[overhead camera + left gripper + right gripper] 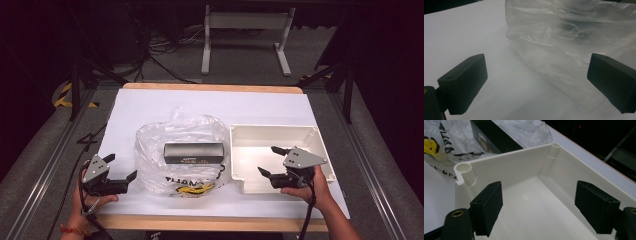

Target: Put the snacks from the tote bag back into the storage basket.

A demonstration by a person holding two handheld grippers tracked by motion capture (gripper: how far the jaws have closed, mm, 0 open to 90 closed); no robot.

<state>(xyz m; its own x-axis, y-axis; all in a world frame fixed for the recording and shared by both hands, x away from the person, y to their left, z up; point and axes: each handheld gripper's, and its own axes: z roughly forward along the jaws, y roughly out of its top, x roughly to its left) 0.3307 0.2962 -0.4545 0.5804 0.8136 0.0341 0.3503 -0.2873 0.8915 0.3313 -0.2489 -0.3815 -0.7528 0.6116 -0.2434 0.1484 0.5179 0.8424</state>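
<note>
Box, white plastic with an open top, sits on the right half of the white table, its near left corner just beside the clear plastic bag. Round screw posts stand in its inner corners, as the right gripper view shows.

Right gripper is held over the near right part of the box, pointing left across its interior. Its jaws stand apart with nothing between them; in the right gripper view the two black pads frame the bare box floor without touching a wall.

Bag lies at the table's centre, crumpled and open, with black and yellow print on its near side. A dark rectangular carton lies flat inside it, its long side running across the table.

Left gripper rests at the near left of the table, pointing right toward the bag. Its jaws are spread wide and hold nothing; in the left gripper view the bag's edge lies just ahead of the pads, apart from them.
</note>
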